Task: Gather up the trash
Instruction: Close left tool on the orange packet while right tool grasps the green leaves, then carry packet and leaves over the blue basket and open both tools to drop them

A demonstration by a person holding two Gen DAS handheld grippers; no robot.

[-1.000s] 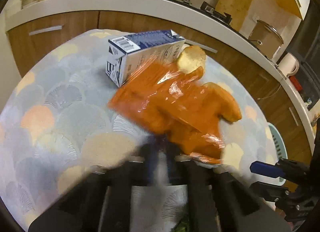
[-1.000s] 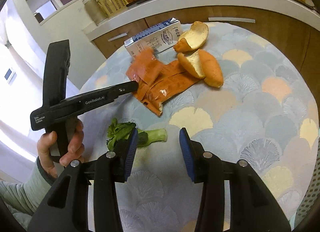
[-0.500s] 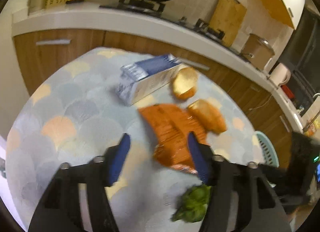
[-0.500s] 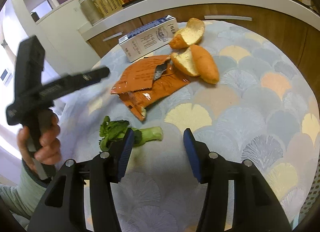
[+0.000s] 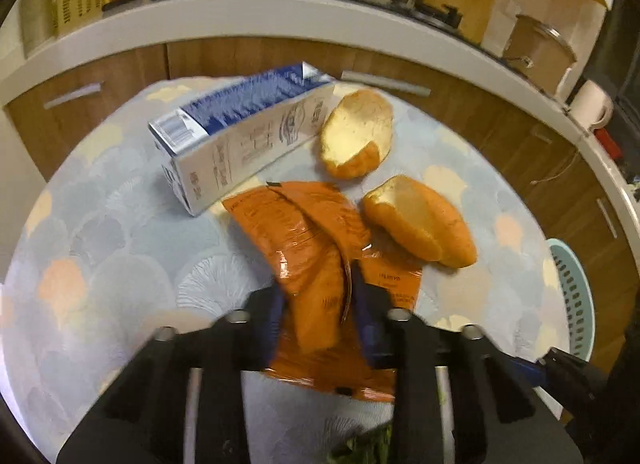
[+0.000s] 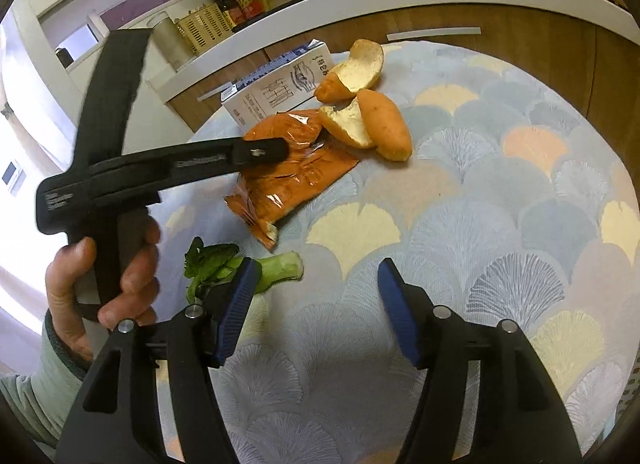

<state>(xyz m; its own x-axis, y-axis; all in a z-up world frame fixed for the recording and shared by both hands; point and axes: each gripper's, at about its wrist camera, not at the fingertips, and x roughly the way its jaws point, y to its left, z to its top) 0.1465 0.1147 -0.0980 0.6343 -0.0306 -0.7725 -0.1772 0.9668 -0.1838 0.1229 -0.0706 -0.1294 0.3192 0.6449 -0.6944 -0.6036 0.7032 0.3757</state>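
Observation:
An orange foil wrapper lies crumpled on the round table, also in the right wrist view. My left gripper is open, its fingers either side of the wrapper's near end. A blue and white milk carton lies on its side behind it. Two orange peel pieces lie to the right. A green vegetable stalk lies by my right gripper, which is open and empty above the table.
The table wears a fan-patterned cloth. A pale green perforated basket sits past the table's right edge. A curved white counter with wooden cabinets runs behind the table.
My left gripper let go of the wrapper, pulled back open, then moved in again so its fingers straddle the wrapper's near end. The right gripper stayed open and barely moved.

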